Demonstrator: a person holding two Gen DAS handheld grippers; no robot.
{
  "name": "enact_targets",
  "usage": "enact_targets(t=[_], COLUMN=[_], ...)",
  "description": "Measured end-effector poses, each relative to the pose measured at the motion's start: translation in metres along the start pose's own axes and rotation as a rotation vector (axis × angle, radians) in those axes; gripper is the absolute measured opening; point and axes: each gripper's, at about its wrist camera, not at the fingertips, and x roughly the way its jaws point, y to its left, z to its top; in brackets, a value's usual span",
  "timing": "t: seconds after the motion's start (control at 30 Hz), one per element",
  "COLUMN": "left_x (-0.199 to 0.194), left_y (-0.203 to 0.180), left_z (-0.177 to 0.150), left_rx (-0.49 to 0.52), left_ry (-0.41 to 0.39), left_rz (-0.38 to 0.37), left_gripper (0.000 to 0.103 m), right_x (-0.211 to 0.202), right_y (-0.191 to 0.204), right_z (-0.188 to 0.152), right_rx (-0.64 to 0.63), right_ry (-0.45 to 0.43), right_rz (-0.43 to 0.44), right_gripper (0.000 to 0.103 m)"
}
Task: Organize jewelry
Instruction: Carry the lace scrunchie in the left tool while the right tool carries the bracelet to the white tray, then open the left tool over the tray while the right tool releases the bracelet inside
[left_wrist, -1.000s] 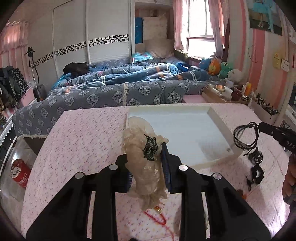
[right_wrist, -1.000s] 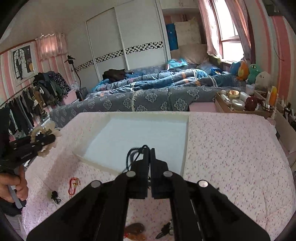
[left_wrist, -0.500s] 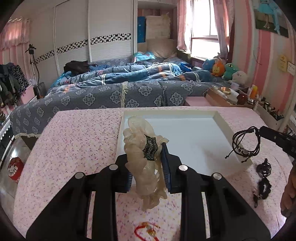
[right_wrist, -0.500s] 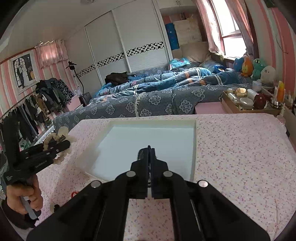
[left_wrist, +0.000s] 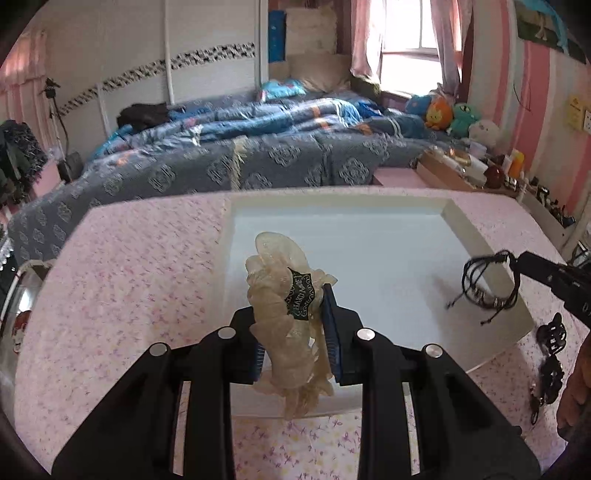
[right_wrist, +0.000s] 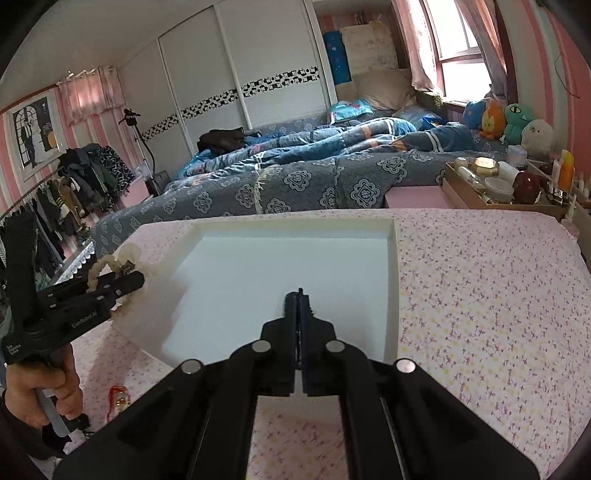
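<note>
Pink floral tablecloth (left_wrist: 140, 258) now lies mostly behind you: both hands have come forward over the white tray (left_wrist: 458, 225). Your left gripper (left_wrist: 291, 332) clamps the cream scrunchie (left_wrist: 284, 317), long axis running near-to-far above the tray's near-left part. Your right gripper (right_wrist: 300, 306), pinched tight, dangles the black cord bracelet (left_wrist: 487, 288) at the tray's right rim, ready for release.

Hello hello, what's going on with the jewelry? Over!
Left hand-held gripper shut on cream scrunchie, over white tray. Right hand-held gripper shut on black cord bracelet, over tray too. Nothing in the way.
</note>
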Motion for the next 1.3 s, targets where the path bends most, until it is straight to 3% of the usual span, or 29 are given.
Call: enact_targets(t=[0.27,0.47,0.6,1.1,1.27,1.3], left_x=[0.046,0.049,0.043,0.019,0.016,0.013], left_y=[0.004,0.009,0.017,0.019,0.024,0.026], left_z=[-0.022,-0.029,-0.031,-0.046,-0.043,-0.042], left_rx=[0.023,0.053,0.056,0.072,0.029,0.014], left_ry=[0.162,0.202,0.219,0.180,0.177,0.171], left_rz=[0.016,0.103,0.110,0.144,0.064,0.049], left_gripper=[0.026,0.027,0.026,0.028,0.033,0.035], right_x=[0.026,0.041,0.044,0.038,0.019,0.013], right_y=[-0.010,-0.005,0.001,0.008,0.005,0.006], right_z=[-0.016,-0.027,-0.033,-0.035,-0.028,-0.025], right_rx=[-0.013,-0.114,-0.190,-0.243,-0.135,-0.121], right_ry=[0.125,0.221,0.266,0.265,0.188,0.170], right_rz=[-0.094,-0.217,-0.266,-0.256,-0.146,-0.127], right_gripper=[0.001,0.001,0.001,0.001,0.007,0.020])
